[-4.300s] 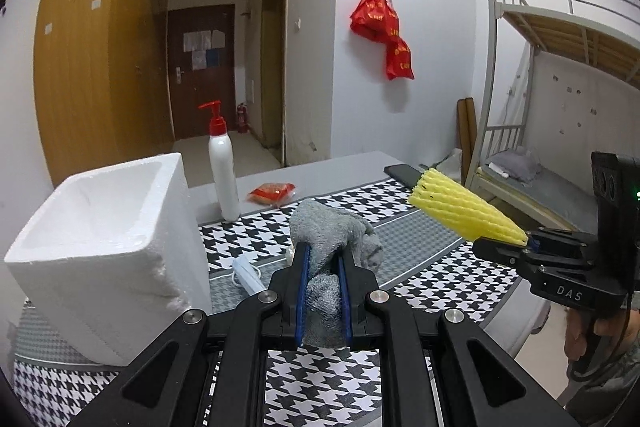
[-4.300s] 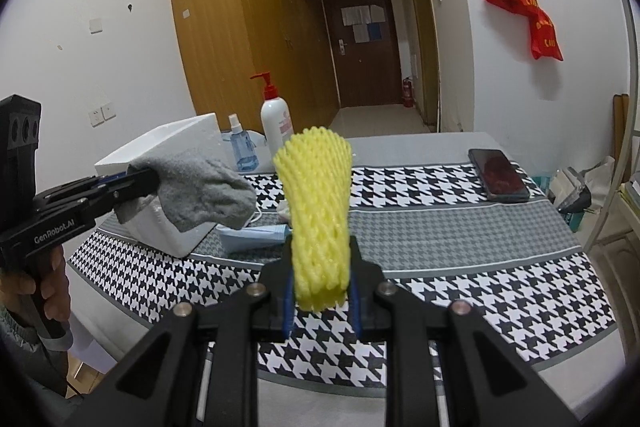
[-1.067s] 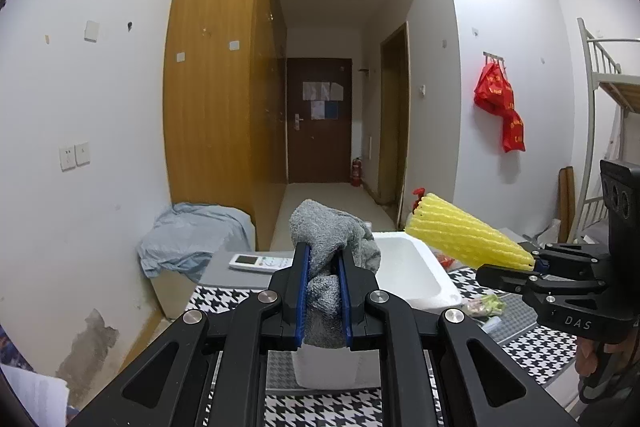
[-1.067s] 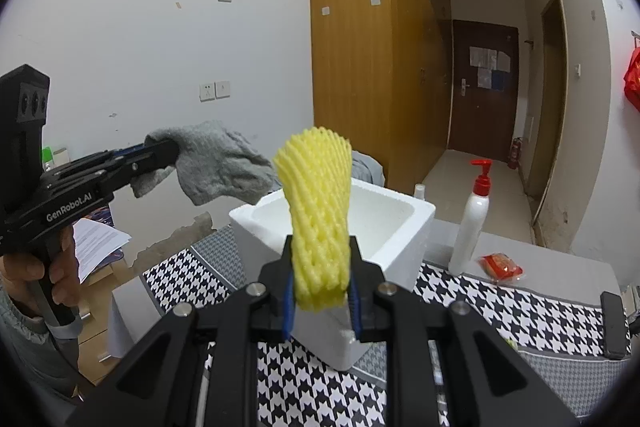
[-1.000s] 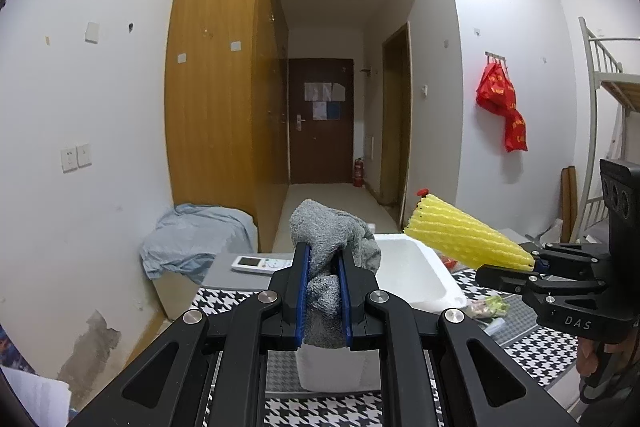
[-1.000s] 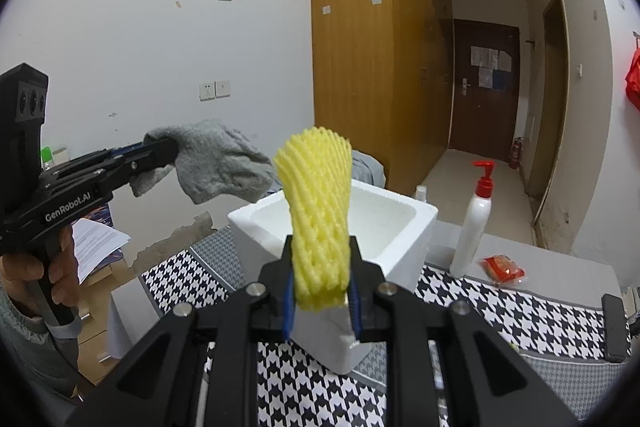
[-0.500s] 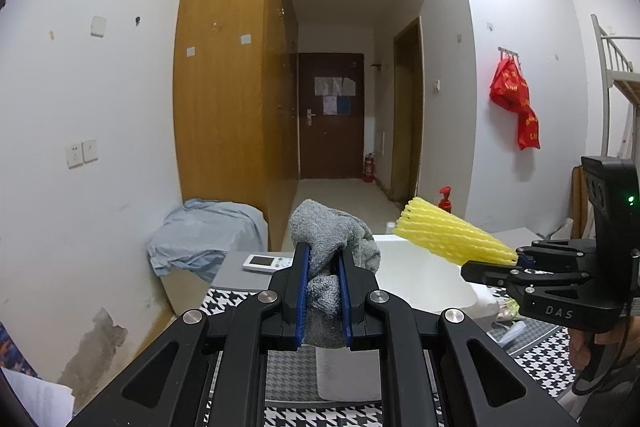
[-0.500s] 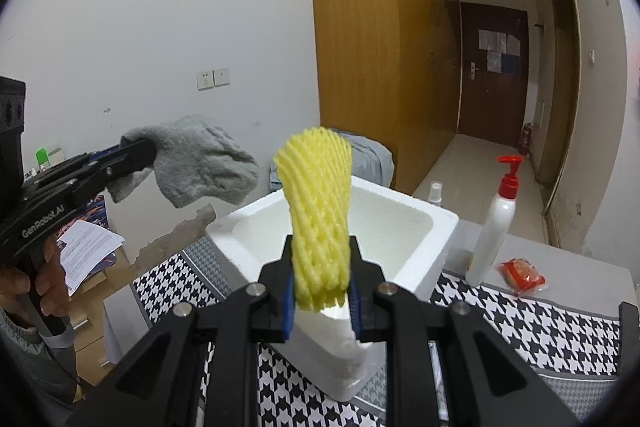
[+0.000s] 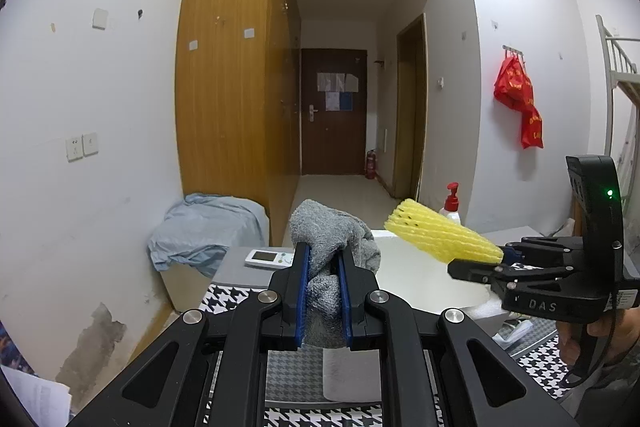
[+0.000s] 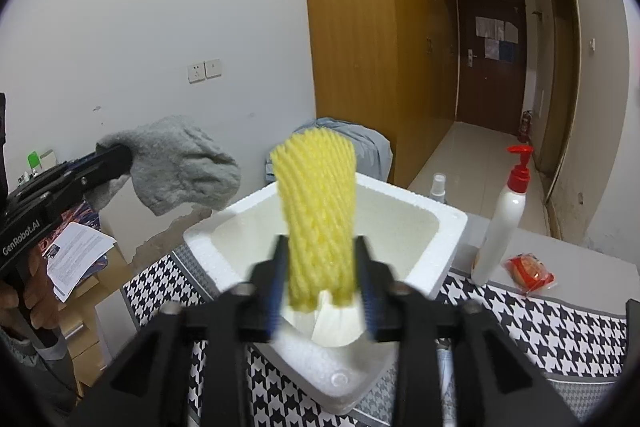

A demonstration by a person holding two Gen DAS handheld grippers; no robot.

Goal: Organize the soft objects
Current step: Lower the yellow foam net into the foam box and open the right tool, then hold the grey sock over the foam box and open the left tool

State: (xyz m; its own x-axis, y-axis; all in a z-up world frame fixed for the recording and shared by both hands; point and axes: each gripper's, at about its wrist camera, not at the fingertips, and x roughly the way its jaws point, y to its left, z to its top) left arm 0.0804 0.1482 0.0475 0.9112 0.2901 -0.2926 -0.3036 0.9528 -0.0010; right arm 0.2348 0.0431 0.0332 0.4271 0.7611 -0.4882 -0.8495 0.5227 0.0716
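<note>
Table (image 10: 560,339) with a black-and-white houndstooth cloth, bearing an open white foam box (image 10: 448,223). Beside the box stand a white pump bottle (image 10: 500,235) and a red snack packet (image 10: 530,269). Right gripper (image 10: 322,293), poised above the box: its jaws have just been opening, and the yellow foam net (image 10: 318,223) stands between them with gaps on both sides. Left gripper (image 9: 323,267), held to the left of the box, pinches a grey sock (image 9: 332,239) tightly between its blue pads (image 9: 303,291).
</note>
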